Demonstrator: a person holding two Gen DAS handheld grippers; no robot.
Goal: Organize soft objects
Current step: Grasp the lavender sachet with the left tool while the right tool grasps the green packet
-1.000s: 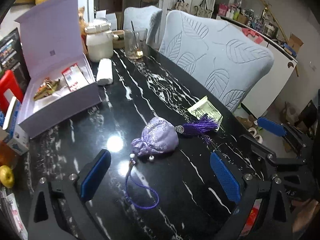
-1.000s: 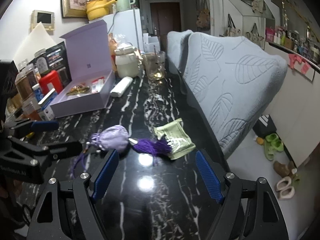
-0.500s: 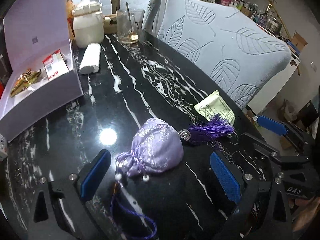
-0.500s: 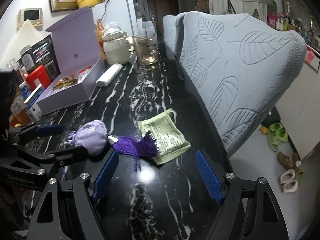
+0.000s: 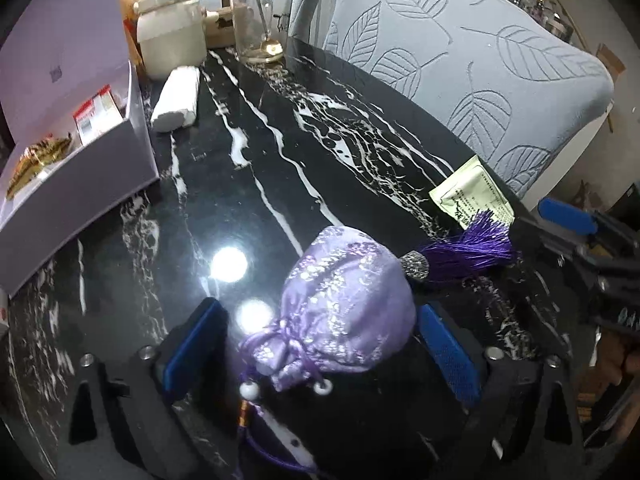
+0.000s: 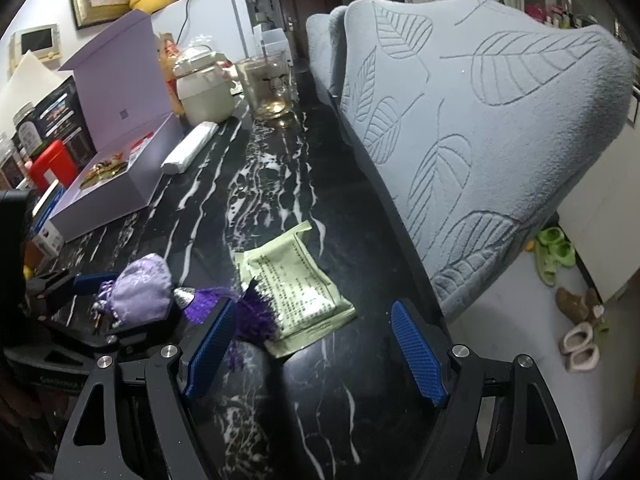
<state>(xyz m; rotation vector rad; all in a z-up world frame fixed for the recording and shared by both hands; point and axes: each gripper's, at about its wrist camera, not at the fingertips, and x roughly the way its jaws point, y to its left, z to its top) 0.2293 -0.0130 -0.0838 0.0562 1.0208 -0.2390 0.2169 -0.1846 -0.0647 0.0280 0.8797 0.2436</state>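
Note:
A lilac brocade pouch [image 5: 344,304] with a dark purple tassel [image 5: 468,252] lies on the black marble table [image 5: 280,128]. My left gripper [image 5: 324,344] is open, its blue pads on either side of the pouch. The pouch also shows in the right wrist view [image 6: 140,290], with the tassel [image 6: 252,312] over a pale green sachet [image 6: 296,280]. My right gripper [image 6: 316,348] is open and empty, low over the table, with the sachet just ahead of it.
An open lilac gift box [image 5: 76,152] stands at the left. Behind it are a white rolled packet [image 5: 176,100], a cream jar [image 5: 172,44] and a glass with a spoon [image 5: 260,28]. Grey leaf-patterned chairs [image 6: 480,140] line the table's right edge.
My left gripper has moved forward until the pouch lies between its pads. My right gripper has moved forward and lower toward the sachet and tassel.

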